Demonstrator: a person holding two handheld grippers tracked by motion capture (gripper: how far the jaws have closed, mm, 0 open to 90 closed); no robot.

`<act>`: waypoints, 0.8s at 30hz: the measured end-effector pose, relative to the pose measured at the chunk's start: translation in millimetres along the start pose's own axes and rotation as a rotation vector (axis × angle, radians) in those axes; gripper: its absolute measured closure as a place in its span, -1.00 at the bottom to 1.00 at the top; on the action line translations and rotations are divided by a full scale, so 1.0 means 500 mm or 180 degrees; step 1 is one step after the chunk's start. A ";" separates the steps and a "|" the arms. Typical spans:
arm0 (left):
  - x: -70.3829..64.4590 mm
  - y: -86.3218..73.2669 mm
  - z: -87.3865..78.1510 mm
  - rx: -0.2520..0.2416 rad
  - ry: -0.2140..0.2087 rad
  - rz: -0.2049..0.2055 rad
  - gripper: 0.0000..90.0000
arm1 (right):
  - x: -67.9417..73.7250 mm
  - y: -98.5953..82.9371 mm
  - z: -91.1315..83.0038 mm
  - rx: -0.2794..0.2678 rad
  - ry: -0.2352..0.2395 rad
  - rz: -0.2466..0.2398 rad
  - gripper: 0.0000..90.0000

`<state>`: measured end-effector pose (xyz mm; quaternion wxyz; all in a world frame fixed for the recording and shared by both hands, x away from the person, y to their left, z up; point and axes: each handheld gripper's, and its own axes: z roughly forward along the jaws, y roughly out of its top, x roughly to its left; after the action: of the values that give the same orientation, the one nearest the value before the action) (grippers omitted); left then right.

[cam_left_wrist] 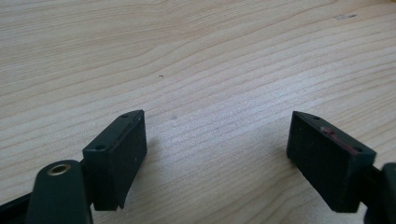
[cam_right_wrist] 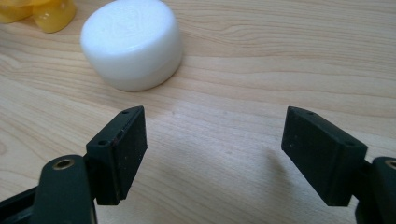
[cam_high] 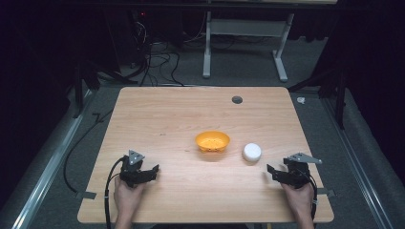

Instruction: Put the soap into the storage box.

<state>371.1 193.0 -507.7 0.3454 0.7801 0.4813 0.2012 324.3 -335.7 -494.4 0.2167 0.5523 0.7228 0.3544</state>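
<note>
Nothing is held yet; the work is judged to be at its very start, with grasping and moving all left to do. At the near edge of the surface (cam_high: 157, 114) the left tool (cam_high: 154, 170) is held in a hand (cam_high: 125, 194), jaws spread wide and empty, bare wood seen between them in the left tool's own view. The right tool (cam_high: 270, 170) is held the same way near the right corner, jaws wide apart, gripping nothing. Just ahead of the right tool, a little to its left, a white round lid-like puck (cam_right_wrist: 131, 43) lies flat on the wood, apart from the jaws, not between them. Farther on, just beside the puck and not touching it, an orange bowl (cam_high: 212, 141) sits near the middle of the surface. The bowl looks empty from above. A reach forward by the right tool is judged the likely first step. A small grey disc (cam_high: 237, 99) is seen at the far edge.
</note>
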 end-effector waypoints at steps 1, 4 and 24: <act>0.000 0.000 0.000 0.0000 0.0000 0.0000 -0.54 | 0.002 0.001 0.000 0.0022 0.0004 -0.0019 -0.49; 0.000 0.000 0.000 0.0000 0.0000 0.0000 -0.54 | 0.011 0.006 0.004 0.0028 0.0023 -0.0067 -0.50; 0.000 0.000 0.000 0.0000 0.0000 0.0000 -0.54 | 0.060 0.052 0.027 -0.0043 0.0131 -0.0306 -0.54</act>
<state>371.1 193.0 -507.7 0.3453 0.7802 0.4812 0.2012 341.6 -299.8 -481.5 0.2222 0.5080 0.7504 0.3597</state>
